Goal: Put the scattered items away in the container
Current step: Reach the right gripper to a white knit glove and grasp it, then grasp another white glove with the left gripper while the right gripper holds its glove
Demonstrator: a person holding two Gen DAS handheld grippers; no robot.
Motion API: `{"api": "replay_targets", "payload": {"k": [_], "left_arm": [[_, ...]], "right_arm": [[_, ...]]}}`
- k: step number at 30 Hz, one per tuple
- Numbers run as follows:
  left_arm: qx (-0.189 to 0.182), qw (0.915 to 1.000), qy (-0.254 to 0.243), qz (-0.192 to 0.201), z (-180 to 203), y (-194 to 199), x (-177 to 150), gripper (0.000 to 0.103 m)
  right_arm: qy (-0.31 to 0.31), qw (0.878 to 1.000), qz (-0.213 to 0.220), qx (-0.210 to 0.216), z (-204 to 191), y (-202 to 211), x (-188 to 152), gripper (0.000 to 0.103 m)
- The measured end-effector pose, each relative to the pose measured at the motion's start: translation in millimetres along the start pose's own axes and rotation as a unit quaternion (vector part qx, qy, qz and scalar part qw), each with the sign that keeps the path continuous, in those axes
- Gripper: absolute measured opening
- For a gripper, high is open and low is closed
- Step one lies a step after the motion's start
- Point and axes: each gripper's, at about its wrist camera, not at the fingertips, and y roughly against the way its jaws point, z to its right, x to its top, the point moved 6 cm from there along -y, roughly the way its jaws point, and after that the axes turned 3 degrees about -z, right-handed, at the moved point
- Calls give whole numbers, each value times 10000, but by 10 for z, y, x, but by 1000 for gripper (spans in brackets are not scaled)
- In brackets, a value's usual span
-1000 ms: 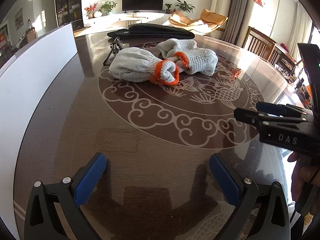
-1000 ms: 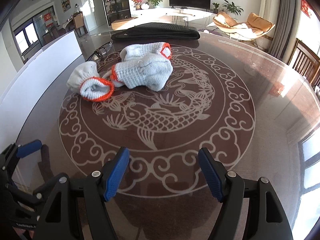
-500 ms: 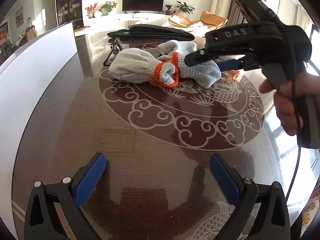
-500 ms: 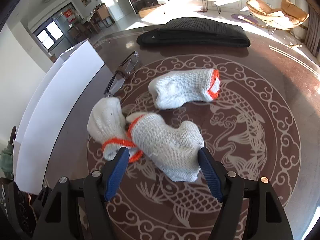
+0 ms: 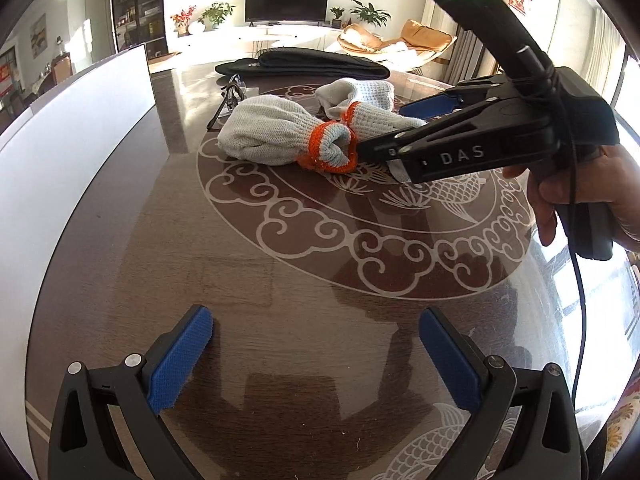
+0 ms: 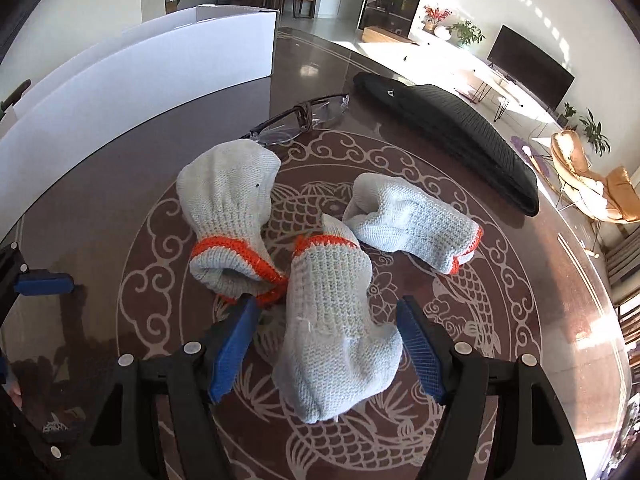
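Observation:
Three white knit gloves with orange cuffs lie bunched on the dark patterned table (image 5: 168, 240). In the right wrist view the middle glove (image 6: 332, 344) lies between the blue pads of my right gripper (image 6: 327, 320), whose jaws are closing. The right pad is close to the knit and a gap remains at the left pad (image 6: 230, 354). The left glove (image 6: 228, 208) and the right glove (image 6: 412, 220) lie just beyond. In the left wrist view the right gripper (image 5: 394, 128) reaches down onto the pile (image 5: 268, 136). My left gripper (image 5: 316, 320) is open over bare table.
A white box (image 6: 160, 64) stands along the left side of the table, also seen as a white wall (image 5: 80, 128). Folded glasses (image 6: 304, 118) lie behind the gloves. A long black bag (image 6: 452, 128) lies at the far edge. A hand (image 5: 580, 184) holds the right gripper's handle.
The right gripper swept from the table's near right side over to the gloves, rolled, and now straddles the middle glove. The left gripper stayed still and open.

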Motion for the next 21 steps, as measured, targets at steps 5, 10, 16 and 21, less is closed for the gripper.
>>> {"api": "replay_targets", "payload": {"k": [5, 10, 16, 21], "left_arm": [[-4, 10000, 2, 1, -7, -1, -2, 103], [-65, 9994, 312, -163, -48, -18, 77, 103], [-559, 9777, 2009, -258, -302, -242, 715, 103], [-35, 9734, 2273, -277, -398, -449, 1221, 103]], "right_arm": [[-361, 9989, -135, 258, 90, 48, -234, 34], [-828, 9964, -14, -206, 96, 404, -1012, 35], [-1552, 9856, 474, -477, 114, 588, -1413, 37], [-1521, 9844, 517, -715, 67, 587, -1372, 38]]}}
